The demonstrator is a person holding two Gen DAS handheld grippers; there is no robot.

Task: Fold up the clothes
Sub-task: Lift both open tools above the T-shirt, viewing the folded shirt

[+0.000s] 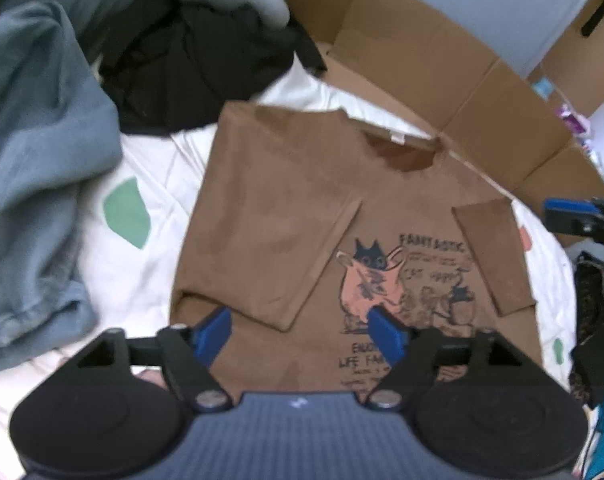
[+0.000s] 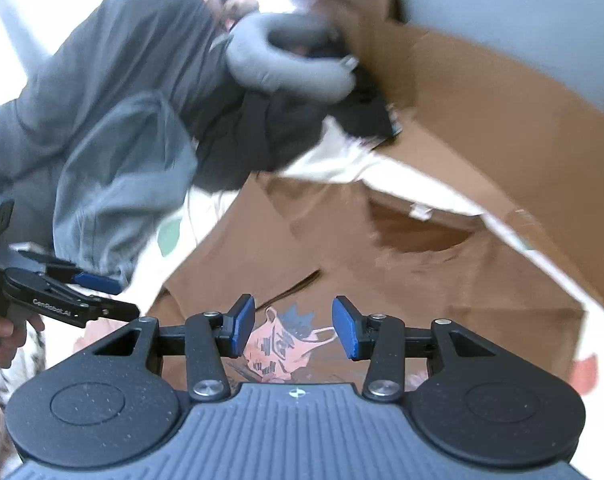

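Brown shirt [image 1: 285, 208] laid flat on the bed [image 1: 149, 264], straight ahead of both grippers

Collar is turned away and hem nearest, so the long axis runs along the view; both sleeves are seen folded in over the body. The left hand-held gripper [image 1: 302, 330] is held over the hem with fingers spread and nothing between them (the print lies in its gap); the right hand-held gripper [image 2: 293, 330], likewise released and empty, is held further up, nearer the collar.

Flattened cardboard box [image 1: 454, 92] behind white bedsheet [image 1: 141, 264]; grey neck pillow [image 2: 285, 56].
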